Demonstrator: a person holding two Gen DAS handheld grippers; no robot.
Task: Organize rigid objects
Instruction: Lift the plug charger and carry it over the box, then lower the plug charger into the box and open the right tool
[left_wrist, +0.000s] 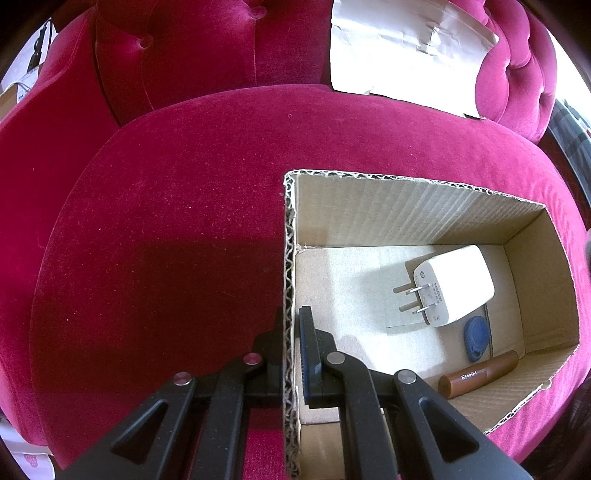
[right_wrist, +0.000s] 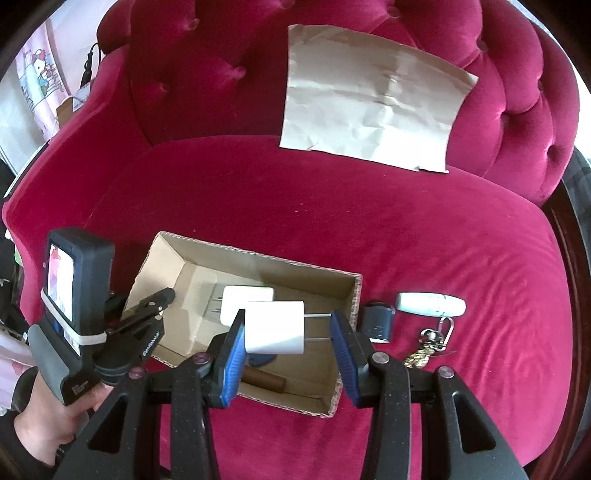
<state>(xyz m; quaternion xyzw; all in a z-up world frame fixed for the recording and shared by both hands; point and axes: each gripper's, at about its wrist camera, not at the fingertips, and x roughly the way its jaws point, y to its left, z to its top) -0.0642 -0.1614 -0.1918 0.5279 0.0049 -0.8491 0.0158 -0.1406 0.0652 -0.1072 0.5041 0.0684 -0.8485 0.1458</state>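
We pinch one white charger (right_wrist: 275, 326) in our right hand-held gripper (right_wrist: 288, 341), prongs pointing right, over the cardboard box (right_wrist: 258, 258), our left hand-held gripper (left_wrist: 290, 343) clamped on its wall, a second charger (left_wrist: 456, 284) inside, prongs pointing left.

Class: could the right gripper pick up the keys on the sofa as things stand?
Probably not yet. The right gripper is shut on a white charger above the box, so it has no free grip. The keys lie uncovered on the sofa beside the box; once the charger is dropped, the way looks free.
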